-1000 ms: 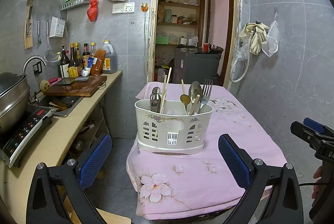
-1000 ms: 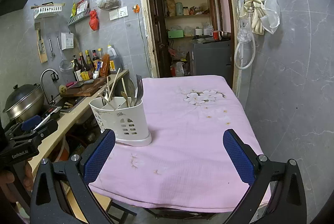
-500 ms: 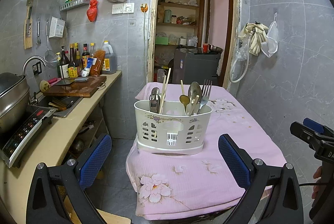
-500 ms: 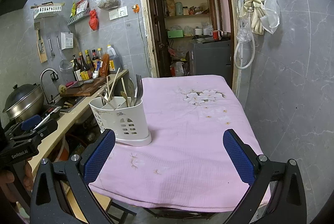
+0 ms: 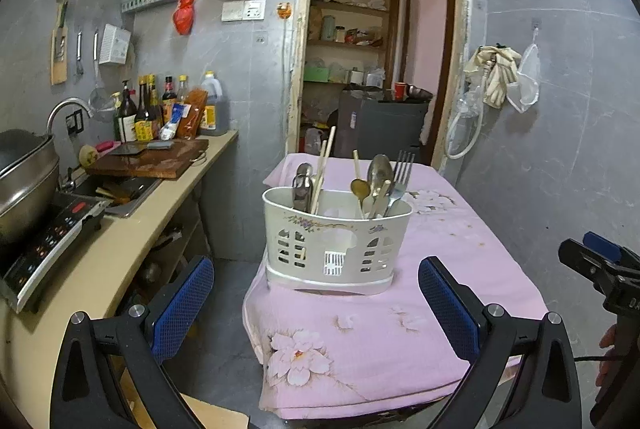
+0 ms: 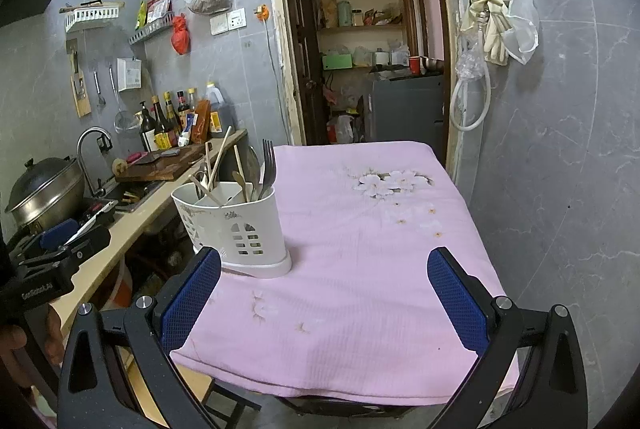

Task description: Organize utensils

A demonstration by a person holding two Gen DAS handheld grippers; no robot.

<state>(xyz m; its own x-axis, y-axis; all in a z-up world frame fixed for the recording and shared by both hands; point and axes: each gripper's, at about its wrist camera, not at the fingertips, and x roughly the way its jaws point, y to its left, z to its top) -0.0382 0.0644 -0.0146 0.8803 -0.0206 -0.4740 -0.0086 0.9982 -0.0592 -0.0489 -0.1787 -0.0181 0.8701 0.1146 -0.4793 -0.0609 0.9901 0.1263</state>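
Observation:
A white utensil caddy [image 5: 334, 241] stands at the near left corner of a table with a pink cloth [image 5: 460, 261]. It holds chopsticks [image 5: 323, 165], spoons [image 5: 378, 173] and a fork [image 5: 402, 169], all upright. My left gripper [image 5: 316, 305] is open and empty, in front of the caddy and apart from it. In the right wrist view the caddy [image 6: 236, 225] is to the left, the cloth [image 6: 360, 249] ahead. My right gripper [image 6: 324, 297] is open and empty over the table's near edge.
A kitchen counter [image 5: 132, 229] runs along the left with a pot [image 5: 24, 185], an induction cooker [image 5: 48, 241], a cutting board [image 5: 148, 159] and bottles [image 5: 168, 109]. A doorway [image 5: 372, 69] lies behind the table. A grey wall [image 5: 560, 149] stands at the right.

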